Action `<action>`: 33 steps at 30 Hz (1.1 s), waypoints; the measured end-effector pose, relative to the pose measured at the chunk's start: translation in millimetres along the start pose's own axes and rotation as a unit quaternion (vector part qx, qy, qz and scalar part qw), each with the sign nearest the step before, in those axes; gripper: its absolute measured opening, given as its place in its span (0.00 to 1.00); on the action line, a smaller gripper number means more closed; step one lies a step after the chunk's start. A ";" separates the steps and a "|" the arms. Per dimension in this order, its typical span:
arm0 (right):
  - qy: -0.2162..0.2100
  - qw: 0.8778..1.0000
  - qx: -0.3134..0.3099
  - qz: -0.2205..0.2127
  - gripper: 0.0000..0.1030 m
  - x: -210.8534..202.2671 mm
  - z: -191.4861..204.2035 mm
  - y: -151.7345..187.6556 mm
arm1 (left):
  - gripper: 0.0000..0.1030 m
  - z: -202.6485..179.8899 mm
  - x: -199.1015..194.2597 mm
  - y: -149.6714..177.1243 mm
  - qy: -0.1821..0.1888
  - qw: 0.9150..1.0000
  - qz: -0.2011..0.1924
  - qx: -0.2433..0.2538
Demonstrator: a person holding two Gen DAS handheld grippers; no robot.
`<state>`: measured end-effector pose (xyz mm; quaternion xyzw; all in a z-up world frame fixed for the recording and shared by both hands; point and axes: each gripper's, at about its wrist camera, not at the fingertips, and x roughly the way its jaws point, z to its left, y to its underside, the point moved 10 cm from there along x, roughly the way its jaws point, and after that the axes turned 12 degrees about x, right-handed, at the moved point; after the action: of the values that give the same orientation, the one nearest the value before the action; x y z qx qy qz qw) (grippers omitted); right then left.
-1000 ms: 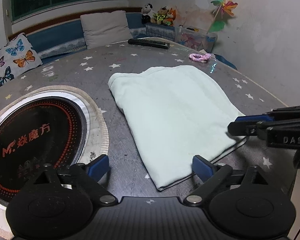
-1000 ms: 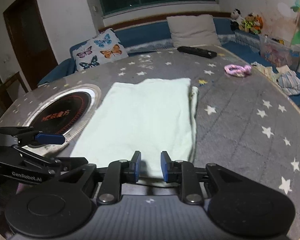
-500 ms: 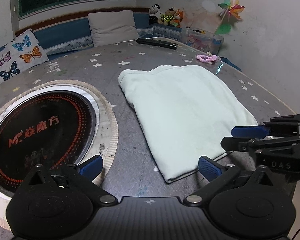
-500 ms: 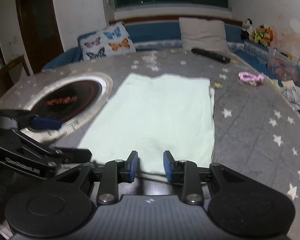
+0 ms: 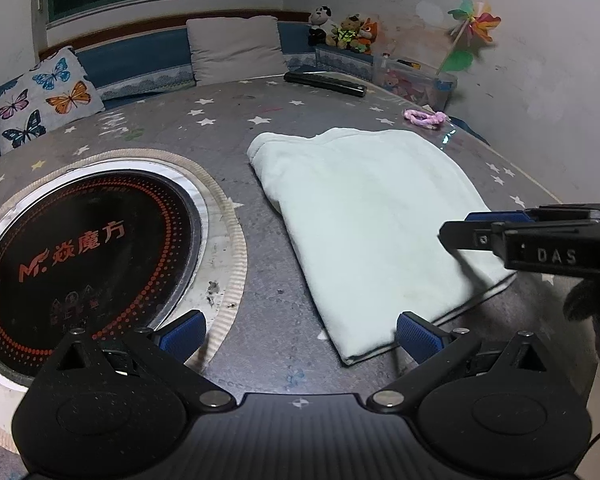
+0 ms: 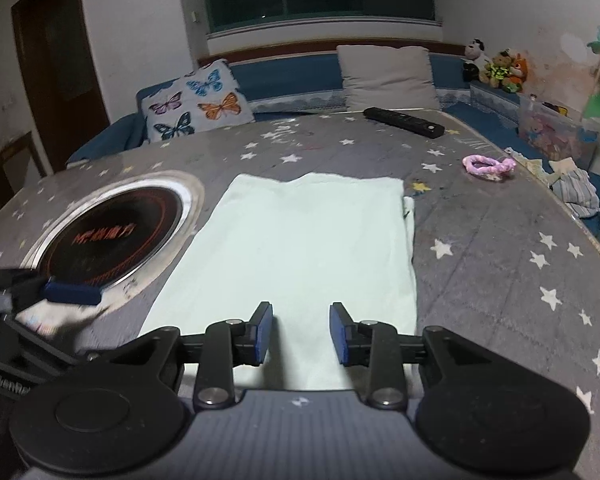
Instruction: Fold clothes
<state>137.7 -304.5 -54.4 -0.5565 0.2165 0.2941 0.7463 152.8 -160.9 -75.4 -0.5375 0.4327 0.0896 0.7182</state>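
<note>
Grey star-print table (image 6: 480,280), big round one. Black round cooktop (image 5: 80,256) set into its left side, red ring and lettering on it. Pale green cloth (image 6: 300,248), folded flat into a rectangle, lies mid-table just right of the cooktop, its near edge by the table's near edge. A second layer peeks out along its right edge.

My left claw (image 5: 298,334) stands wide, nothing between the pads; one pad sits over the cooktop rim, the other just beside the cloth's near left corner. My right claw (image 6: 300,334) is narrow but parted, jaws have just been opening; it sits over the cloth's near edge, cloth showing in the gap, pads not pressing it. Can't tell if the tips touch the fabric.

Black remote (image 6: 404,122) at the far edge. Pink hair tie (image 6: 488,166) near the far right edge, well apart from the cloth.
</note>
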 end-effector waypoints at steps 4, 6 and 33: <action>-0.005 1.000 0.021 0.010 0.35 11.2 -6.3 -2.3 | 1.00 0.2 1.8 -2.5 0.001 1.000 0.000 -0.003; -0.006 1.000 0.020 0.013 0.35 13.1 -6.4 -1.6 | 1.00 0.1 3.3 -4.2 0.002 1.000 -0.001 -0.002; 0.021 0.998 0.055 -0.005 0.35 81.7 -31.3 -92.1 | 1.00 0.7 14.7 -11.4 0.019 1.000 0.004 -0.006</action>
<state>260.3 -337.4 -51.8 -0.5218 0.2456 0.2663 0.7723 168.9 -169.8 -77.9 -0.5420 0.4478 0.0846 0.7061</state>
